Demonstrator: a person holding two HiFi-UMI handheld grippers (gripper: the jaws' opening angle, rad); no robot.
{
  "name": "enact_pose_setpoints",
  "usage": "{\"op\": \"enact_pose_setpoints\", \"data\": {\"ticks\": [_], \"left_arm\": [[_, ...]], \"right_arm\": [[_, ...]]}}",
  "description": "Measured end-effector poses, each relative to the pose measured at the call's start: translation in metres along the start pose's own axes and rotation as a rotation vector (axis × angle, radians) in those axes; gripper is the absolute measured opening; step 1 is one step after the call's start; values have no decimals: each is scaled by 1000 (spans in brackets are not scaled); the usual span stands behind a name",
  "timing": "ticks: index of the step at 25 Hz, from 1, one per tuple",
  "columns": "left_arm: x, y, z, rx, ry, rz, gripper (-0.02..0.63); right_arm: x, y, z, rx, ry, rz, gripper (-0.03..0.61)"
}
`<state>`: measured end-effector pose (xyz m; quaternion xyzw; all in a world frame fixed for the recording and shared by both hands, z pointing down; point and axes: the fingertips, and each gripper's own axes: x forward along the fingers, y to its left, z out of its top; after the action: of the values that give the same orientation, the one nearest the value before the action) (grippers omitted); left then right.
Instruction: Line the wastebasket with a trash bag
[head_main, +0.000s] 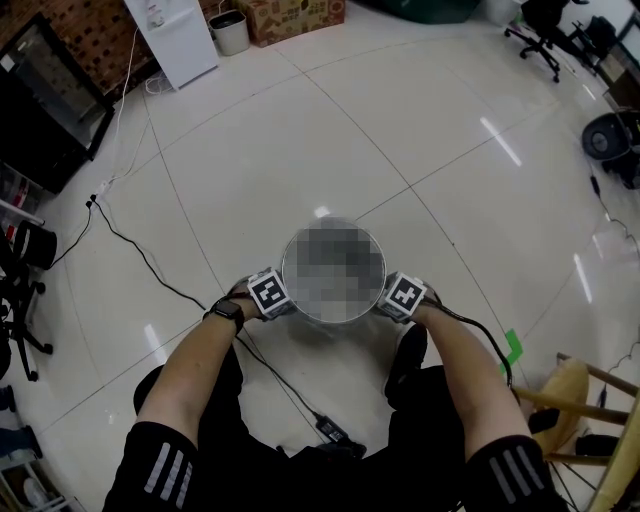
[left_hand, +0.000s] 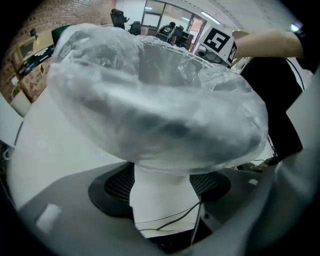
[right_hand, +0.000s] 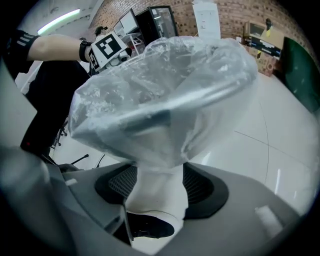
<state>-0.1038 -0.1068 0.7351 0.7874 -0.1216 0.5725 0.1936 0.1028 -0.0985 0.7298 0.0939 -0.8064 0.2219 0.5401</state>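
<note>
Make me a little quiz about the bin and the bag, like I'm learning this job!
1. True or false: the trash bag is black.
2. Where are the left hand-held gripper and the right hand-held gripper? A: on opposite sides of the wastebasket. B: both inside it. C: both on one side of it.
3. Fill in: each hand-held gripper pinches the edge of the ____.
Key: 1 false, it is clear; 2 A; 3 trash bag.

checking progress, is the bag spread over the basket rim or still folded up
Spread: the bag is open and draped over the basket rim, hanging outside it. The left claw and right claw each pinch its edge.
</note>
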Motion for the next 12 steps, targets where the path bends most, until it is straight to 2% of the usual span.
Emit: {"op": "enact_pose_setpoints", "data": {"ticks": [4,6,8,12], "left_arm": [[3,-17,-18,-45,74,-75,339],[-3,-9,-20,-17,79,-39,339],[-13,-2,-24,-1,74,-3,339],[-40,-18,-34,-69,62,-80,339]], "right_arm": [[-2,-3,-6,2,26,-11,293],[-10,-6,-15,12,61,-21,293],[-18,-6,-20,64,53,-21,293],[-33,8,-21,219,-16,40,293]]}}
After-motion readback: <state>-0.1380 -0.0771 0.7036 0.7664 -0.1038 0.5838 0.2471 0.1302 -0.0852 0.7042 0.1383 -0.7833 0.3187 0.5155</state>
